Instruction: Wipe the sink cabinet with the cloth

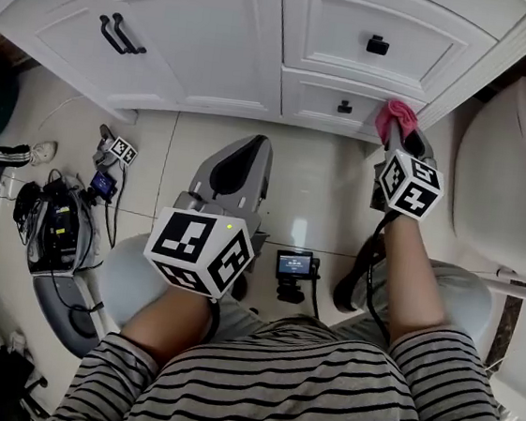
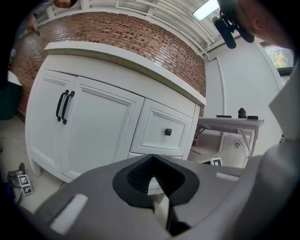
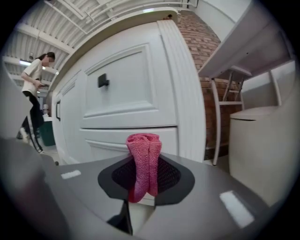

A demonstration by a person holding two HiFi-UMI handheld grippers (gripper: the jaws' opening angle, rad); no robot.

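The white sink cabinet (image 1: 216, 39) fills the top of the head view, with double doors on the left and two drawers on the right. A pink cloth (image 1: 394, 114) is pinched in my right gripper (image 1: 400, 126), which is shut on it near the lower drawer's (image 1: 337, 102) right end and the cabinet's corner post. In the right gripper view the cloth (image 3: 143, 164) stands up bunched between the jaws, a short way from the lower drawer (image 3: 136, 140). My left gripper (image 1: 239, 169) hangs lower over the floor, shut and holding nothing (image 2: 152, 180).
A white toilet (image 1: 517, 177) stands close on the right. On the floor tiles lie a small screen device (image 1: 294, 265) and, at left, cables, gear and a marker cube (image 1: 119, 153). A person (image 3: 35, 89) stands far off left in the right gripper view.
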